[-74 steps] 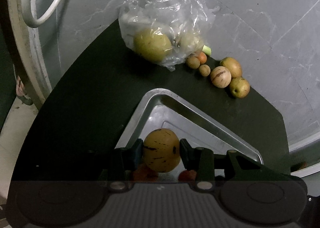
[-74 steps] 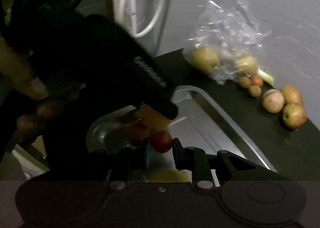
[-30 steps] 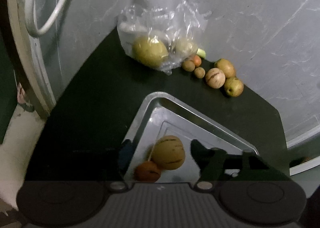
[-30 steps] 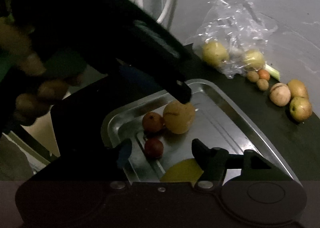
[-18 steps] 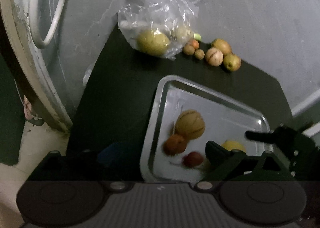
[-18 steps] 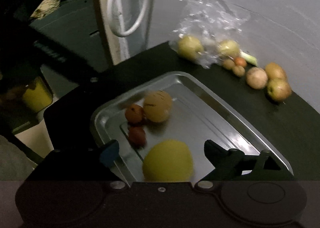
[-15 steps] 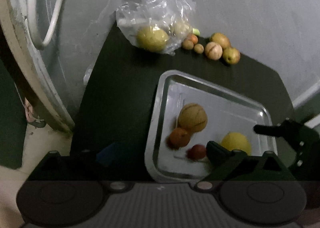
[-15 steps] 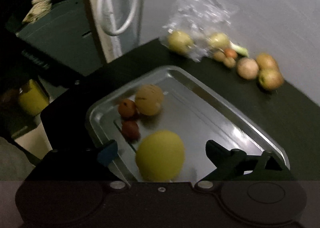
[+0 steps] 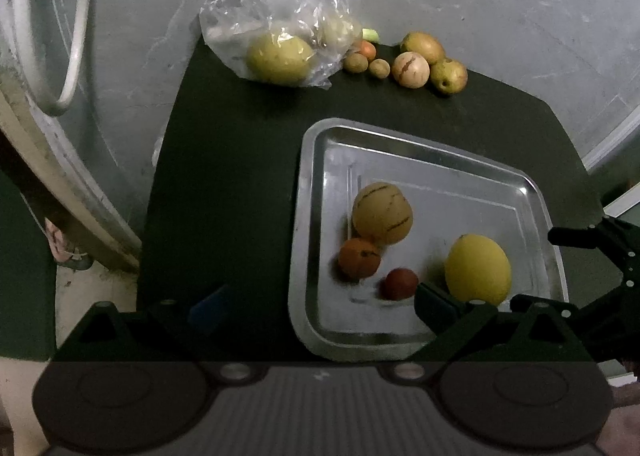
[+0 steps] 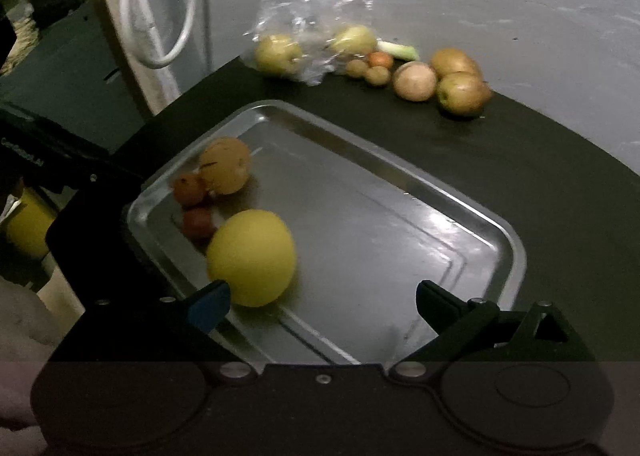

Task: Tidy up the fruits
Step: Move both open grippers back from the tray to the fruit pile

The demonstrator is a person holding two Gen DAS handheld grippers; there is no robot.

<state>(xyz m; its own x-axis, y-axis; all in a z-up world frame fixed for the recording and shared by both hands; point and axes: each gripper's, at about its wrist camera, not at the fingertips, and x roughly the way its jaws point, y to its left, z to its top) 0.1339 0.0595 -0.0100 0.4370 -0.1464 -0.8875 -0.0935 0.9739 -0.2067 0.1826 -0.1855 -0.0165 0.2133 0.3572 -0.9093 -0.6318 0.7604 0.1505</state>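
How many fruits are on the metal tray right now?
4, all near one end of the tray: a striped tan fruit, an orange fruit, a small red fruit and a big yellow fruit. None looks hidden.

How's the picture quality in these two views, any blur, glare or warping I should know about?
Left wrist view: dim, fairly sharp; fisheye bends the metal tray rim, and the plastic bag shows pale glare. Right wrist view: softer, with motion blur on the loose fruits by the wall, and bright reflections streak the tray floor near its right corner.
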